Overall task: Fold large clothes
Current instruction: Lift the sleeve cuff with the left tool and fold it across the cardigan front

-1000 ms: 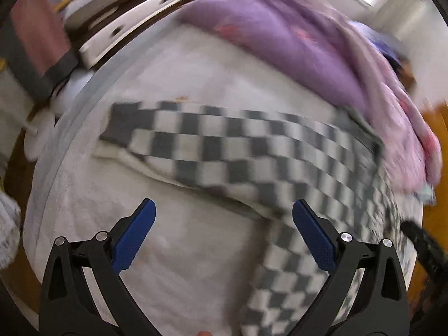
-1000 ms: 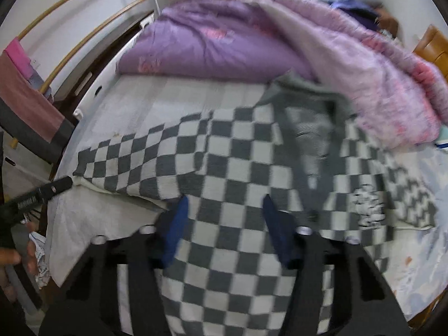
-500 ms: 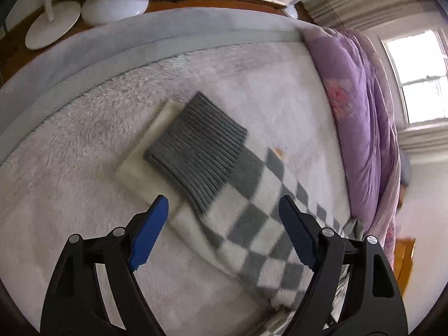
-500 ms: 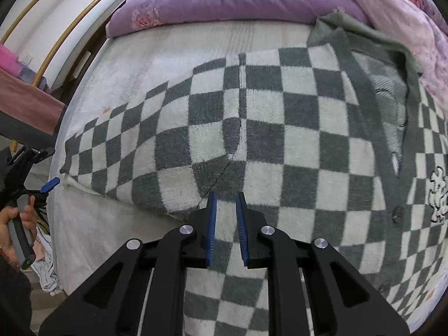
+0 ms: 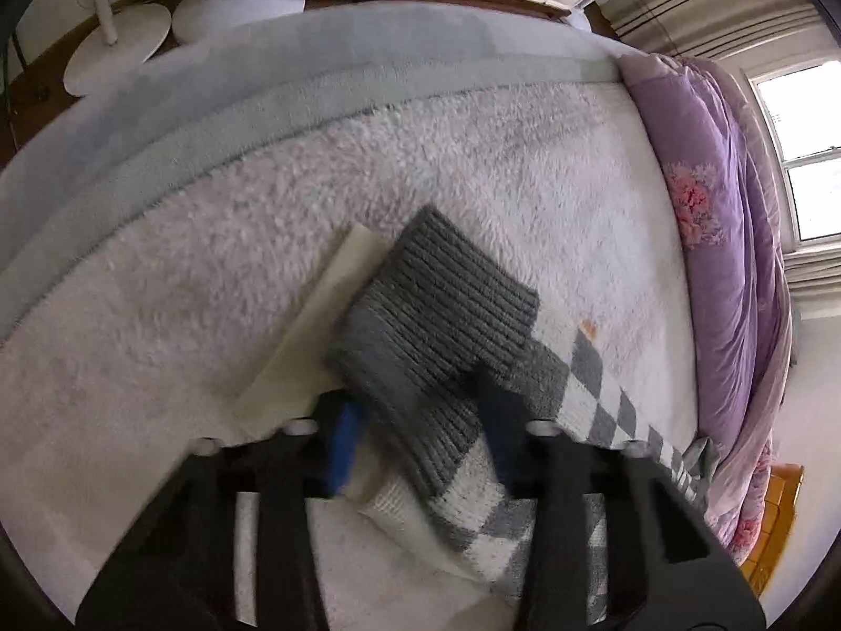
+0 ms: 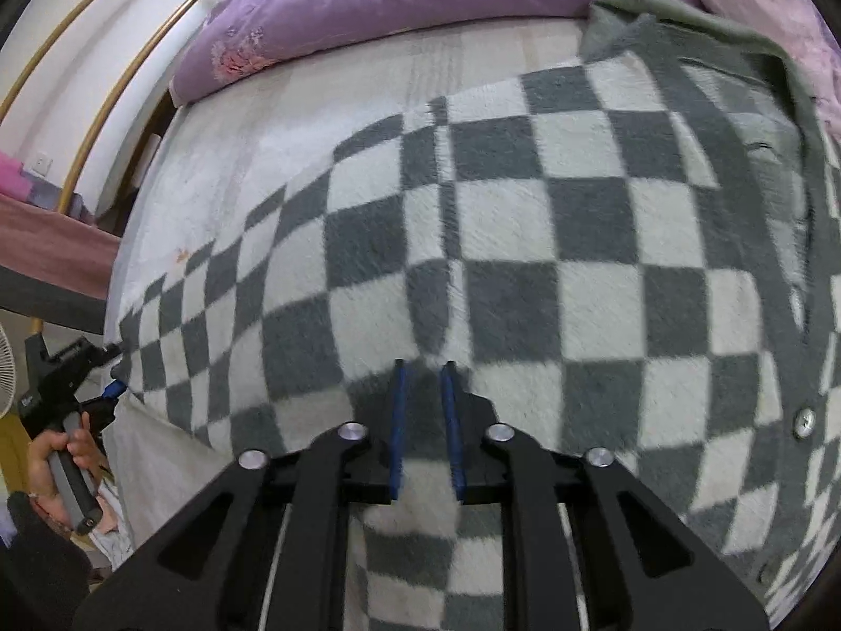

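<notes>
Two tongs (blue-padded) pinching checkered cardigan [image 6: 552, 242], no legible writing

One checkered cardigan [image 6: 552, 273], one purple quilt [image 6: 420, 5], two grippers [image 6: 423, 368] [image 5: 415, 405] and one fan base [image 5: 118, 52] are counted.

the cardigan [image 6: 552, 263] is a grey-and-cream checkerboard, with a plain ribbed dark grey cuff [image 5: 436, 315] at the sleeve end and a dull grey-green collar [image 6: 683, 21] at 1 o'clock in the right wrist view. it lies on a fluffy off-white bed cover [image 5: 263, 242] edged by a pale blue-grey band [image 5: 315, 68] toward 11 o'clock, and a purple quilt [image 5: 720, 242] with pink flowers runs along 3 o'clock. both the left tool [image 5: 420, 410] and the right tool [image 6: 424, 420] are black with blue pads.
</notes>
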`<state>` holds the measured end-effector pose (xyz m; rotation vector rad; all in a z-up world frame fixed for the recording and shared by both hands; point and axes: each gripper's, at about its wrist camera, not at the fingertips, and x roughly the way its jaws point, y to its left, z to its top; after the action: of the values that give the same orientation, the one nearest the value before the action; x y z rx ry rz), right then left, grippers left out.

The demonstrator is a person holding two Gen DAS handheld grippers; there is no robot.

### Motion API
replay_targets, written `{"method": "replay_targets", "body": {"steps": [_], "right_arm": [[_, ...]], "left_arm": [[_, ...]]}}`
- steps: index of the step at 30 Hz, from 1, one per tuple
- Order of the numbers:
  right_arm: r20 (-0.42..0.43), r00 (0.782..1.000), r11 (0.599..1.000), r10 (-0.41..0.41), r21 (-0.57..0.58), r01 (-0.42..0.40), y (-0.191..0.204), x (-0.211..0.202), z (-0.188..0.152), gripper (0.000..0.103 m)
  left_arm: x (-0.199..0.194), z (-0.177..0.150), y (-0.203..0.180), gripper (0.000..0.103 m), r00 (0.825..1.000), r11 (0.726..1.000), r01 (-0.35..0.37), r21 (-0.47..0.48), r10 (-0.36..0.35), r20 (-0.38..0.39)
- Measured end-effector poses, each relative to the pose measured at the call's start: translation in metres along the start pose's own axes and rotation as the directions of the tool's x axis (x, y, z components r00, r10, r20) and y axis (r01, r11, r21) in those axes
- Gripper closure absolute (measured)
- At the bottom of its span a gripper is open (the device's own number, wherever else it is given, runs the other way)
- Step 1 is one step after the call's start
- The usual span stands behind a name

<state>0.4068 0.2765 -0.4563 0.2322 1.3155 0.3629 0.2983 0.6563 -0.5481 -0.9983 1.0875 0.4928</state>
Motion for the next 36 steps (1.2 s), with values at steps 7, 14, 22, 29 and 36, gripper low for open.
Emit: {"method": "replay_targets", "body": {"steps": [7, 14, 22, 29, 36], "right_arm": [[-0.050, 0.995, 0.995, -0.081, 0.050, 0.083, -0.007, 0.031, 0.015, 0.103], [-0.132, 0.986, 0.992, -0.103, 0.062, 0.112, -0.017, 0.074, 0.014, 0.103], [-0.121, 0.979, 0.976, 0.164, 0.162, -0.144, -0.061, 0.063, 0.012, 0.103], [-0.004, 0.956, 0.942, 0.293, 0.173, -0.288, -0.125, -0.015, 0.004, 0.101], [0.119, 0.992, 0.978, 0.039, 0.197, -0.063, -0.257, -0.084, -0.020, 0.101]], "left_arm": [[-0.036, -0.002, -0.020, 0.093, 0.996, 0.995, 0.061, 0.081, -0.065, 0.052], [-0.086, -0.021, -0.069, 0.094, 0.972, 0.967, 0.185, 0.174, -0.206, 0.113], [-0.151, -0.097, -0.186, 0.093, 0.933, 0.861, 0.257, 0.439, -0.340, 0.120], [-0.151, -0.219, -0.321, 0.093, 0.902, 0.711, 0.342, 0.614, -0.432, -0.002], [-0.079, -0.362, -0.420, 0.093, 0.928, 0.640, 0.332, 0.693, -0.354, -0.118]]}}
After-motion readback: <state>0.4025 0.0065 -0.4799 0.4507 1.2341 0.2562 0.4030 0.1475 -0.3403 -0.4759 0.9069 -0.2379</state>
